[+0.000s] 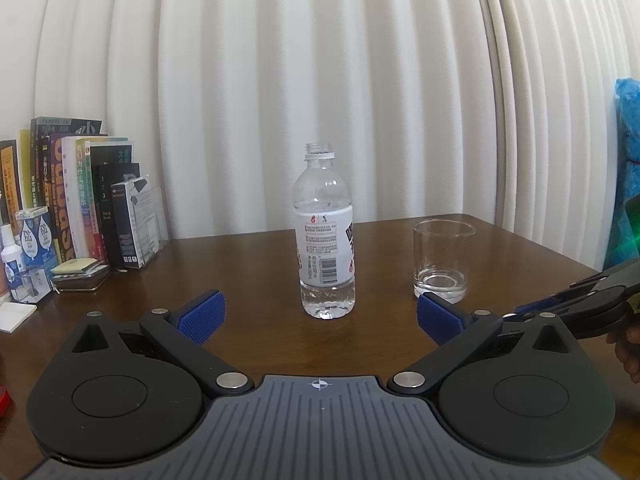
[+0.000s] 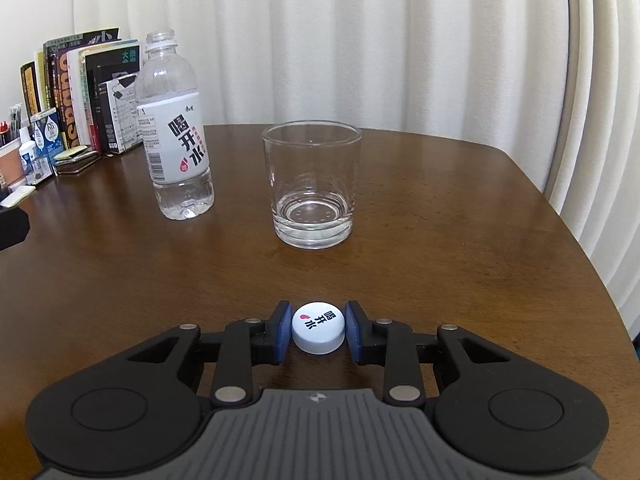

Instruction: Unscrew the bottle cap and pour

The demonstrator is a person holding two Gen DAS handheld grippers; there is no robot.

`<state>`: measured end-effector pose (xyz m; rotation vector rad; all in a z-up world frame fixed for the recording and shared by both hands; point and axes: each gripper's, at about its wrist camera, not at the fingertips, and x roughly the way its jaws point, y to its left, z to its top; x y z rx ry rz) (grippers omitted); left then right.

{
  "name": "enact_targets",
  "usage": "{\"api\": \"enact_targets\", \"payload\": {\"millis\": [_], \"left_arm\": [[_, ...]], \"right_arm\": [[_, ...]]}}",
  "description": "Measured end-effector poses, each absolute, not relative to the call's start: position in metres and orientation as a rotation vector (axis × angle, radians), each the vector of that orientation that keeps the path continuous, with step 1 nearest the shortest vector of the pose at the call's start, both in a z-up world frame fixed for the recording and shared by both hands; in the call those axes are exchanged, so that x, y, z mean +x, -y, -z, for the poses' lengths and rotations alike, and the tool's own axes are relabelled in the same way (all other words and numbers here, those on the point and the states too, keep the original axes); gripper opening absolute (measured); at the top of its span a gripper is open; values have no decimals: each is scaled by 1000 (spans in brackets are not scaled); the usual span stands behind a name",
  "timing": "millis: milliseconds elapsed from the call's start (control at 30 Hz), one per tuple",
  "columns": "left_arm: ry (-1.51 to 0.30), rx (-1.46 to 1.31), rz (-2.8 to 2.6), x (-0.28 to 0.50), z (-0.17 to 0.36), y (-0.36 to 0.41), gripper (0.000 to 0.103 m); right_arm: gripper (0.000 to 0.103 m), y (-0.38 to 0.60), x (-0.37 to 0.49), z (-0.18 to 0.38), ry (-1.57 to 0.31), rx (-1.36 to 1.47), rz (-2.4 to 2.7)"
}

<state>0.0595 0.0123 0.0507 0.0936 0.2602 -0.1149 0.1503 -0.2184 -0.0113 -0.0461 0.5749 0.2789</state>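
A clear plastic water bottle with a white label stands upright and uncapped on the brown table, with a little water at the bottom. It also shows in the right wrist view. A clear glass stands to its right, also in the right wrist view, with a thin layer of water. My left gripper is open and empty, short of the bottle. My right gripper is shut on the white bottle cap, low over the table in front of the glass.
A row of books and small boxes stands at the table's back left against the white curtain. The rounded table edge runs along the right. A blue bag is at the far right.
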Motion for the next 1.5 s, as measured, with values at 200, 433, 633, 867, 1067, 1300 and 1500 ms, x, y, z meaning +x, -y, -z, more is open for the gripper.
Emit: {"api": "enact_targets", "payload": {"millis": [200,433,633,867,1067,1300,1500], "left_arm": [[-196,59,151,65,-64,-20,103],[-95,95,210,91,-75,-19,103],[-202,62,248,145,-67,-19,103],[-233,39,242,185,-51,-23,103],[-226,64,277,211,-44,-17,103],[-229,48,300,224,-34,-10,103],[-236,53,309,231,-27,-10,90]], "right_arm": [[31,215,146,-2,-549,-52,-318],[31,205,153,-54,-456,-100,-397],[31,186,169,-97,-408,-178,-477],[31,167,196,-140,-399,-216,-583],[31,150,226,-165,-409,-231,-675],[31,134,248,-174,-414,-246,-743],[31,129,261,-174,-416,-238,-775]]}}
